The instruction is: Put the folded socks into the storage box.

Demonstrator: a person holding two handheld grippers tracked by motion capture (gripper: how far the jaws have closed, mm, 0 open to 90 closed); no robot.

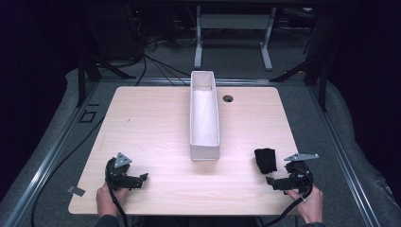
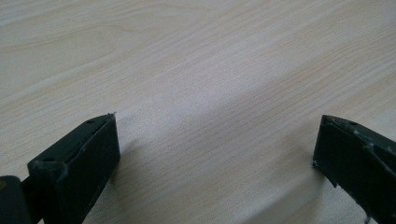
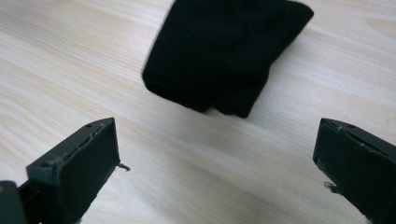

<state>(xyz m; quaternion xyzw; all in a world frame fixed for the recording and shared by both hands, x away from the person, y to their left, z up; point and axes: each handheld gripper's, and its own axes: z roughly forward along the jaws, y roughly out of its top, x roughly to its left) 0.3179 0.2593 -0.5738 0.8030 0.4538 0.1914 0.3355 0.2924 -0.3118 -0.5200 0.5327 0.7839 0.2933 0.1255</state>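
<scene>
On the pale wooden table (image 1: 156, 127), my right gripper (image 3: 215, 158), jaws spread, should straddle the folded black cloth (image 3: 229, 51) squarely before pinching.

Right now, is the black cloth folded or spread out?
Folded. The black cloth lies as a compact bundle with stacked layers at its near edge, flat on the table, outside the white bin.
</scene>
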